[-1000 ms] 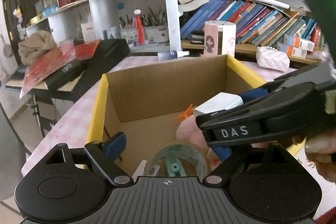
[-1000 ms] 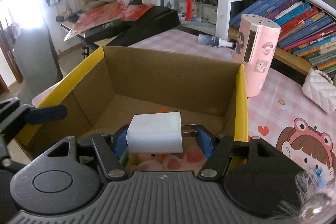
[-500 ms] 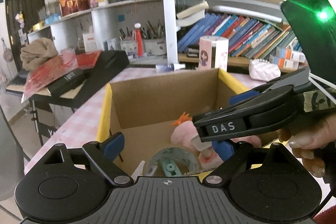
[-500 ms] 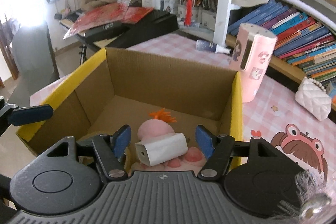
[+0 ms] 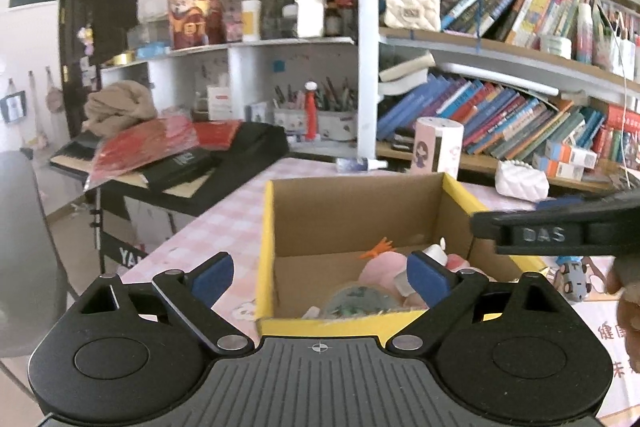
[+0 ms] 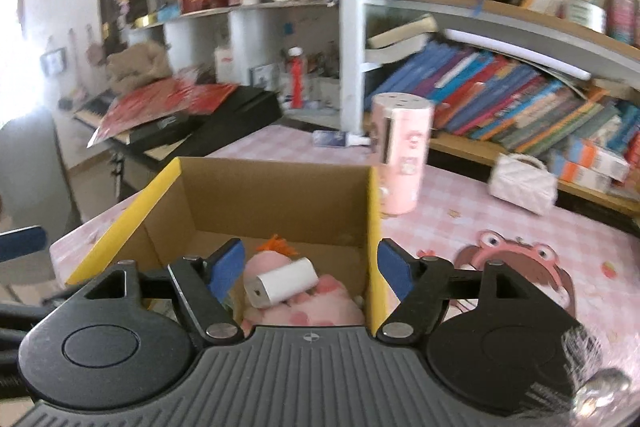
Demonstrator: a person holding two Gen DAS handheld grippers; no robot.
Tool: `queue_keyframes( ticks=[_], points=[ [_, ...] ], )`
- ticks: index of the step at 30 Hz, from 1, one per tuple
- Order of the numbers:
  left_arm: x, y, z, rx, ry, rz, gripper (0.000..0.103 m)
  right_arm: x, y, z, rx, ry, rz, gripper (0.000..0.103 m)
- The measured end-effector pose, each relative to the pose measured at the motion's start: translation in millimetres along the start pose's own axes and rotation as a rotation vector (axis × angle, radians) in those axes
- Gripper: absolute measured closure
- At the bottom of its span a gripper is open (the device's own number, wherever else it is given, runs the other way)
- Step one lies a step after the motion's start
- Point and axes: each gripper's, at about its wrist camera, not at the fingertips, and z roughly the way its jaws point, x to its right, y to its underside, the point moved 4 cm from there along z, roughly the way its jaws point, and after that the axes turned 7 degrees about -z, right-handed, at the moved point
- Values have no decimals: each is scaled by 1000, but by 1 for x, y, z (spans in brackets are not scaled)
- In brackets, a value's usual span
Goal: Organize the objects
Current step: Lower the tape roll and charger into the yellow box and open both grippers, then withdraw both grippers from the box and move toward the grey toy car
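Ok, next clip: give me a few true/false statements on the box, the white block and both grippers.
1. The white block lies inside the cardboard box. True.
2. The right gripper is clamped on the block. False: its jaws have just been opening and hold nothing.
3. The block rests on the pink plush toy. True.
4. The left gripper holds the roll of tape. False: it is open and empty.
5. The pink cylinder stands inside the box. False: it stands on the table behind it.
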Motion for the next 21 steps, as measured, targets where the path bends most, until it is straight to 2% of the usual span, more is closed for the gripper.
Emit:
queue_keyframes(
  ticks=[7,14,21],
  points=[
    [-13,18,-26,-23,-21,-31,7,-9,30,-28,-30,60,12,28],
    [-23,45,-49,-107,-48,-50,7,-40,67,-53,-100,72,-73,21],
    [-25,69,-68,-193,-25,-26,7,-61,99,-80,-152,62,-86,17]
  ],
)
